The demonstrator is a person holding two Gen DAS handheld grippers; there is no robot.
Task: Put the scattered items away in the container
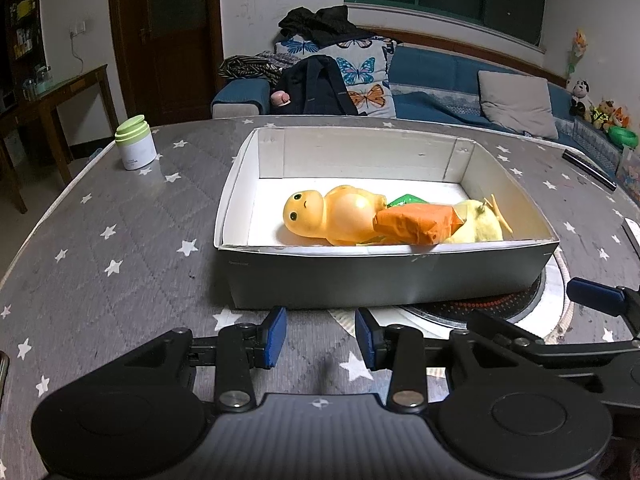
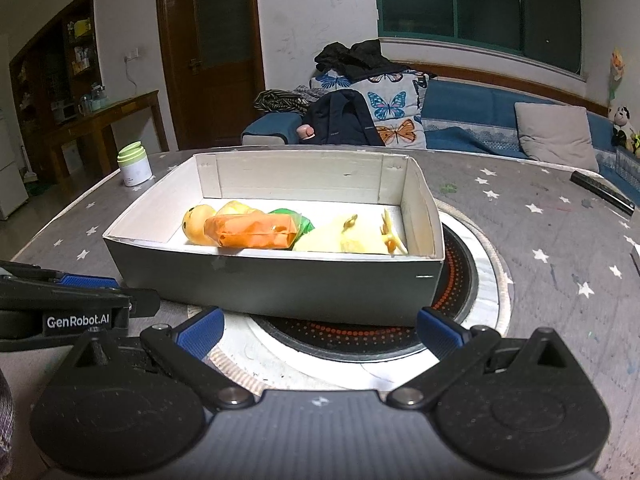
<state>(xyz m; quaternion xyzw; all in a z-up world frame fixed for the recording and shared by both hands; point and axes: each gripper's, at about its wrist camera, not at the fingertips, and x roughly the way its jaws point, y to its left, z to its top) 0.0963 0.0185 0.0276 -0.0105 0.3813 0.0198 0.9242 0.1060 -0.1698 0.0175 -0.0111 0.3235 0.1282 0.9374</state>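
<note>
A grey cardboard box (image 1: 360, 276) with a white inside stands on the star-patterned table; it also shows in the right wrist view (image 2: 280, 280). Inside lie an orange duck-like toy (image 1: 332, 216), an orange packet (image 1: 416, 224) (image 2: 252, 232), a green wrapper (image 1: 404, 199) and a yellow plush toy (image 1: 480, 224) (image 2: 352, 240). My left gripper (image 1: 320, 340) is open and empty, just in front of the box's near wall. My right gripper (image 2: 320, 332) is wide open and empty, also in front of the box, to the right of the left one.
A white jar with a green lid (image 1: 135, 143) (image 2: 134, 164) stands at the table's far left. A round black hob (image 2: 452, 300) lies under the box's right end. A black remote (image 2: 600, 192) lies at the far right. A sofa stands behind the table.
</note>
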